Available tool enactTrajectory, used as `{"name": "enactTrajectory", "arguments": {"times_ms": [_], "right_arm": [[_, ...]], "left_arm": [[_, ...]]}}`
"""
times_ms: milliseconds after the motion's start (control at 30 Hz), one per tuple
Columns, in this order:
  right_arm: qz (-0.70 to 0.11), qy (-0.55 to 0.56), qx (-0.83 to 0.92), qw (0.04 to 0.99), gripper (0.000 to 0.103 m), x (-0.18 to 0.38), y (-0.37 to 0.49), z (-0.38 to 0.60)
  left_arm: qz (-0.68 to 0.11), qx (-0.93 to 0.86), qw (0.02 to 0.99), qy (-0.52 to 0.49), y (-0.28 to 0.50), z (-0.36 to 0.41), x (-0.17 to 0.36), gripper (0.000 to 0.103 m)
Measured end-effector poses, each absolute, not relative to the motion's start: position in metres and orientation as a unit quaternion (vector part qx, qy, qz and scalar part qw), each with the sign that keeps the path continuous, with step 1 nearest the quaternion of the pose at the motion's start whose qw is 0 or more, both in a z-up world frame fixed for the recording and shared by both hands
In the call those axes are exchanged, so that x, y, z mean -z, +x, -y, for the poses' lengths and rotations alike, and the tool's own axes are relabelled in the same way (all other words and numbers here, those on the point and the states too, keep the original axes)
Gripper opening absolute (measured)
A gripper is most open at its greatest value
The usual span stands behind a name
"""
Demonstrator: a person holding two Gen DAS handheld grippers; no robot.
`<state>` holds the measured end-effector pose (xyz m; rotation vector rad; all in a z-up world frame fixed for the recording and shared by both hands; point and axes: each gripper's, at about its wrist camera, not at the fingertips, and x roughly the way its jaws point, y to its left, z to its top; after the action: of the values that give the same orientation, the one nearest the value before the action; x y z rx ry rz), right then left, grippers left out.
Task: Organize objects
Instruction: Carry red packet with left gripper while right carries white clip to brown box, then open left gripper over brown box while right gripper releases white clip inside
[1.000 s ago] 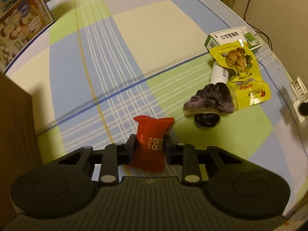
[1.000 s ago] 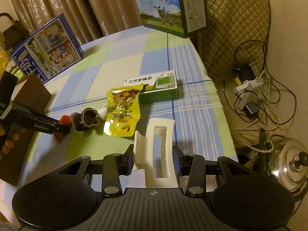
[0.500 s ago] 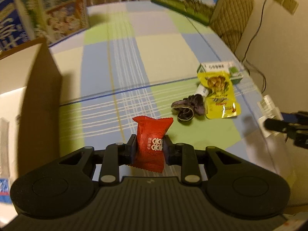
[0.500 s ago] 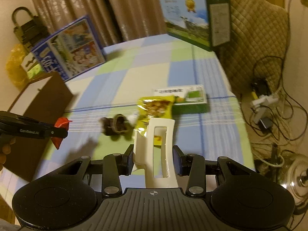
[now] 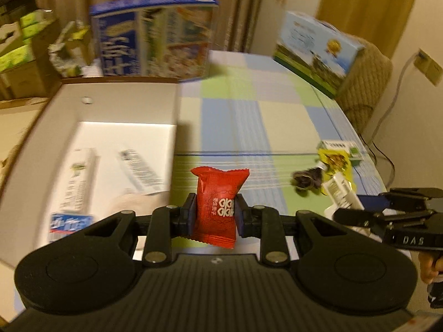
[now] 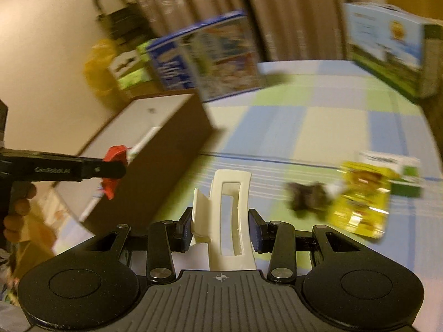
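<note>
left tool (image 5: 215, 215) clamped on red packet (image 5: 218, 204) beside open box (image 5: 177, 110) rim, right tool (image 6: 220, 228) clamped on white clip (image 6: 228, 215)

our right gripper (image 6: 220, 228) pinches an upright cream hair claw (image 6: 225, 215) between its pads. at the left our left gripper (image 6: 110, 166) grips a red packet (image 6: 115, 153) beside the rim of the open brown box (image 6: 166, 144). on the checked tablecloth (image 6: 304, 127) to the right lie a dark scrunchie (image 6: 310, 200) and a yellow snack pouch (image 6: 362, 202), the pouch overlapping a green and white carton (image 6: 398, 171).
</note>
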<state>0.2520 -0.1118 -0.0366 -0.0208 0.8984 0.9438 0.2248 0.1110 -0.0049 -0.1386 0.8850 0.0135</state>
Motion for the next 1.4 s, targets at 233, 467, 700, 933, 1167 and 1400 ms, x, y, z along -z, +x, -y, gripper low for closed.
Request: {"name": "enactTrajectory", "arguments": {"times_ms": [233,467,700,933,1167,1400], "right_arm": [[-0.414,-0.005,-0.506,0.757,0.038,0.023,0.231,0.043],[-0.408,-0.010,-0.535,0.740,0.037,0.010,0.217,-0.028],[-0.417,-0.034,-0.516,0.747,0.037,0.018,0.225,-0.091],[-0.434,-0.075,-0.487,0.754,0.037,0.038,0.236,-0.140],[-0.455,-0.110,-0.467,0.750,0.037,0.064,0.247,-0.180],[-0.476,-0.134,-0.453,0.741,0.037,0.090,0.256,-0.210]], "left_arm": [[-0.417,-0.055,0.904,-0.076,0.201,-0.164,-0.007,0.023],[-0.423,-0.082,0.899,-0.075,0.201,-0.213,-0.005,0.023],[-0.439,-0.086,0.892,-0.070,0.225,-0.250,0.008,0.023],[-0.463,-0.084,0.880,-0.063,0.255,-0.277,0.029,0.023],[-0.485,-0.090,0.868,-0.065,0.273,-0.302,0.050,0.023],[-0.503,-0.091,0.857,-0.059,0.287,-0.316,0.065,0.023]]}}
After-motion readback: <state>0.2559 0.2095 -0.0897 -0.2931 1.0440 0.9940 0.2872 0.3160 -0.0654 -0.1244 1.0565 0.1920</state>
